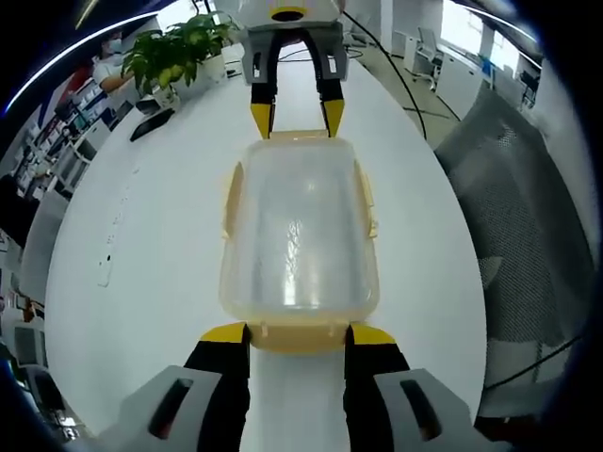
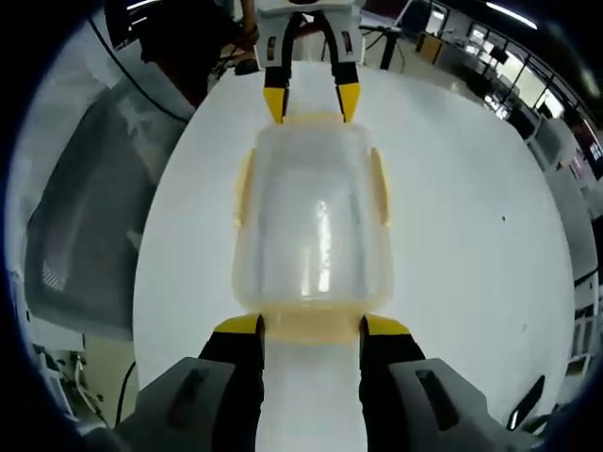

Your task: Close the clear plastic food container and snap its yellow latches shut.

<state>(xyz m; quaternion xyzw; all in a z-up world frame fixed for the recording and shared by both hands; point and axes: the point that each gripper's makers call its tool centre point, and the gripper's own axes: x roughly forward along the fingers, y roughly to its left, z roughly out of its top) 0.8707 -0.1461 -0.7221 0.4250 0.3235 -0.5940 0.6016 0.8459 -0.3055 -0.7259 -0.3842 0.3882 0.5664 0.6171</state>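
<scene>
A clear plastic food container (image 1: 300,231) (image 2: 316,221) lies lengthwise on the white table (image 1: 132,245) with its clear lid on top. Pale yellow latches run along its long sides (image 1: 367,202) (image 2: 243,188). My left gripper (image 1: 298,335) stands open at the near end in the left gripper view, its yellow fingertips either side of the end latch (image 1: 300,330). My right gripper (image 2: 312,327) is open at the opposite end, straddling that end's latch (image 2: 313,320). Each gripper also appears at the far end of the other's view: right gripper (image 1: 296,115), left gripper (image 2: 310,99).
A potted plant (image 1: 179,52) and a dark flat object (image 1: 151,122) sit at the table's far left. A grey mesh chair (image 1: 528,217) (image 2: 85,226) stands beside the table. A person (image 2: 188,38) is beyond the table's end. Cables trail across the floor.
</scene>
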